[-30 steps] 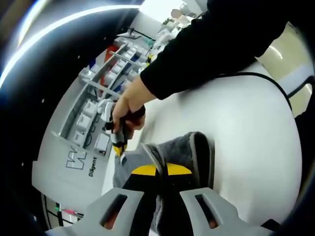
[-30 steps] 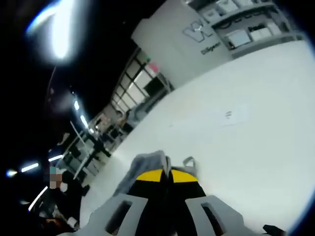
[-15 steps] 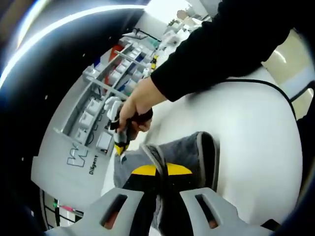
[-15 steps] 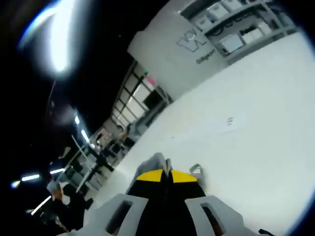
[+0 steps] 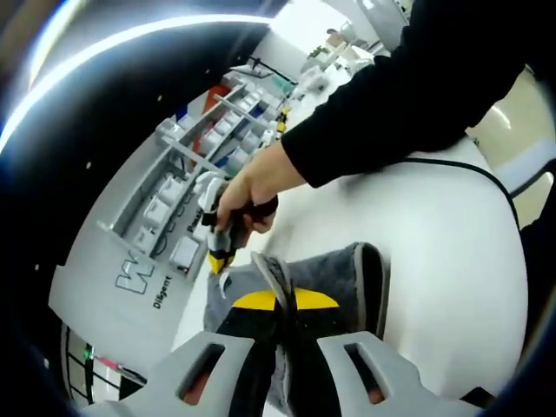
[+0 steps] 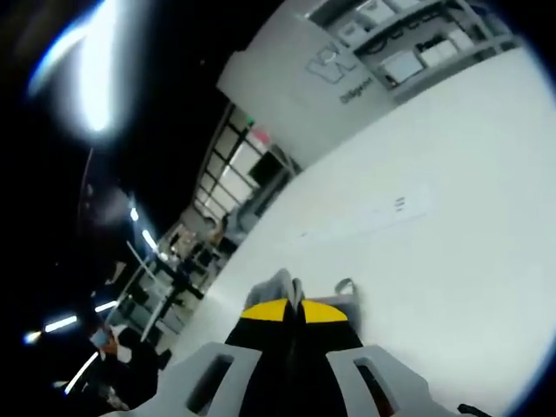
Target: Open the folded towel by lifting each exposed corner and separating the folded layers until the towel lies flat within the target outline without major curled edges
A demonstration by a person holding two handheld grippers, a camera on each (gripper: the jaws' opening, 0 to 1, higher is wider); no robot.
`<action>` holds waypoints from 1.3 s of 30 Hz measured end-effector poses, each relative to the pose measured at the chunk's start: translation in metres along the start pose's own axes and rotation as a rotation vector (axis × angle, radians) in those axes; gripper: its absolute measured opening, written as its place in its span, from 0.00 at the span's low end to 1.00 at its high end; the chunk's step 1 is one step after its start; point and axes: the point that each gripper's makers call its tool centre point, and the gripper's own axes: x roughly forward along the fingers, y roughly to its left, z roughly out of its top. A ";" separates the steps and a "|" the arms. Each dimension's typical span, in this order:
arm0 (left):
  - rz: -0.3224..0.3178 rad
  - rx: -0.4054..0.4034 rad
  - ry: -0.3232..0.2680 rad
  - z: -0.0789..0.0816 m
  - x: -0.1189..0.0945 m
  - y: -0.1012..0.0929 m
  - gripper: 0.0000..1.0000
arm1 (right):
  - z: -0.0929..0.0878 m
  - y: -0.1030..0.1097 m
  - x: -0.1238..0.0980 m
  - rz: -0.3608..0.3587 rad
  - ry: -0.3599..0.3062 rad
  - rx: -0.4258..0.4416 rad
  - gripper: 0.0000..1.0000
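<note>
Both tongs, left (image 5: 280,300) and right (image 6: 294,308), pinched tight on grey towel (image 5: 334,274) edges.

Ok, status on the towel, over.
Left tool shut on grey towel. Right tool shut on another towel edge. Towel lifted off white table, layers still folded. Nothing in the way.
</note>
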 end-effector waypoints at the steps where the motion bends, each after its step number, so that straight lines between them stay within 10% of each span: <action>1: 0.001 0.001 -0.003 0.001 0.000 0.000 0.03 | 0.002 0.001 0.001 0.000 0.001 -0.004 0.00; 39: 0.123 -0.096 -0.075 -0.019 -0.034 0.045 0.02 | 0.019 0.059 0.015 -0.080 0.050 -0.132 0.00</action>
